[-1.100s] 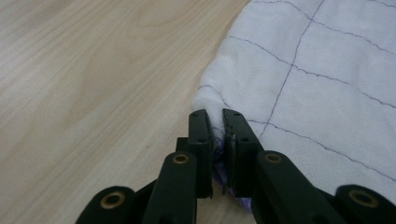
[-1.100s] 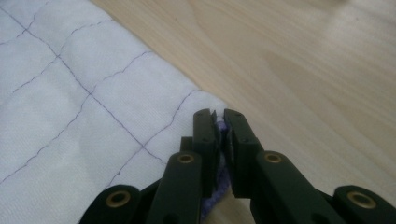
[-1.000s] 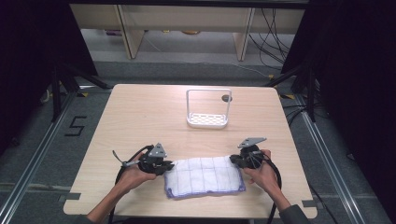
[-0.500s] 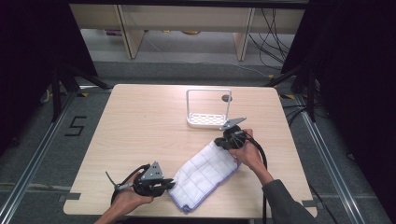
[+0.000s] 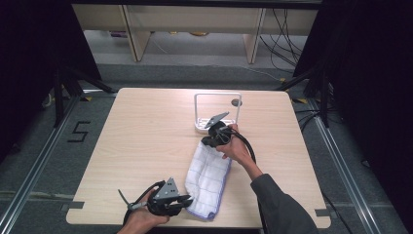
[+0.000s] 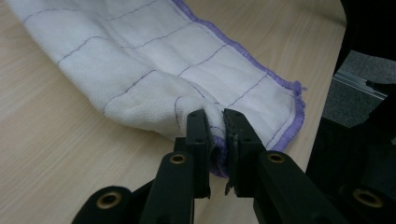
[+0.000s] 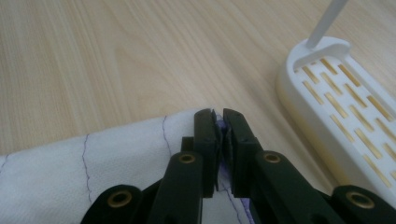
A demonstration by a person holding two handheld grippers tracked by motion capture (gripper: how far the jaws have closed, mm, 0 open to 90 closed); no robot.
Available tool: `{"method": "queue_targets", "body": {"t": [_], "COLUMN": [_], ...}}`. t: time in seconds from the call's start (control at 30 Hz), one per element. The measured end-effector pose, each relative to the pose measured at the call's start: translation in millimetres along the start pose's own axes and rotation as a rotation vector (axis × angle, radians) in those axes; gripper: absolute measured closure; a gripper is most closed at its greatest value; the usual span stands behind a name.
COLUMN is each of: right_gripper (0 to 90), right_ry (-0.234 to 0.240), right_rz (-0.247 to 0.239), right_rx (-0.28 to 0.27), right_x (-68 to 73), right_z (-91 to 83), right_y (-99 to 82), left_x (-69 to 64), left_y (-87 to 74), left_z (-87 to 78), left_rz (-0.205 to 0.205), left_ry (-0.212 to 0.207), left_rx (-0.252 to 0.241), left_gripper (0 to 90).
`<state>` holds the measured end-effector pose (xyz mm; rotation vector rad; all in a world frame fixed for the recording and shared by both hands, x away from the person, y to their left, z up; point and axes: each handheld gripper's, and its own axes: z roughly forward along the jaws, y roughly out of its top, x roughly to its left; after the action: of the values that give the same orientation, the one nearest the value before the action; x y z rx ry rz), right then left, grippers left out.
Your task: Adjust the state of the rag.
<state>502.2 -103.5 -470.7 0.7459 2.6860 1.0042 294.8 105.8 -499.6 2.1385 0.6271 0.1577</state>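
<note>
A white cloth (image 5: 208, 175) with thin purple grid lines and a purple hem lies on the table, stretched from the front edge toward the middle. My left gripper (image 5: 187, 201) is shut on its near end, and the left gripper view shows the cloth (image 6: 154, 74) bunched between the closed jaws of that gripper (image 6: 219, 119). My right gripper (image 5: 210, 140) is shut on the far end. In the right gripper view, that gripper (image 7: 219, 116) pinches the hem of the cloth (image 7: 116, 163) just in front of the rack.
A white slotted rack (image 5: 217, 113) with an upright wire frame stands at the table's middle back, close to the right gripper; its base (image 7: 345, 121) fills the right of the right gripper view. The wooden table (image 5: 136, 141) spreads bare to the left.
The cloth has swung from lying crosswise to running front to back. The right gripper carried its end away toward the rack, while the left gripper drew its end back to the front edge.
</note>
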Motion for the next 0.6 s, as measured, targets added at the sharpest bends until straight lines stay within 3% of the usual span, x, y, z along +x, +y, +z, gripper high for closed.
{"method": "queue_targets", "body": {"t": [0.43,0.5,0.53,0.57,0.6], "right_gripper": [84.1,80.6,71.6,71.6,62.3], "right_ry": [0.055,0.065,0.046,0.046,0.037], "right_rz": [-0.04,-0.025,0.0,0.0,0.029], "right_rx": [0.002,0.011,-0.012,-0.012,-0.011], "right_x": [8.3,10.5,10.6,10.6,9.1], "right_z": [22.0,24.2,26.5,26.5,22.5], "right_y": [14.6,15.0,14.8,14.8,14.9], "left_x": [-19.0,-20.5,-21.8,-21.8,-23.2], "left_y": [10.4,11.2,11.3,11.3,11.0], "left_z": [26.2,29.0,29.1,29.1,26.6], "left_rz": [0.039,0.028,0.015,0.015,-0.022], "left_ry": [-0.016,-0.027,-0.045,-0.045,-0.053], "left_rx": [0.005,0.002,0.008,0.008,0.012], "left_gripper": [77.1,72.8,67.4,63.5,57.5]}}
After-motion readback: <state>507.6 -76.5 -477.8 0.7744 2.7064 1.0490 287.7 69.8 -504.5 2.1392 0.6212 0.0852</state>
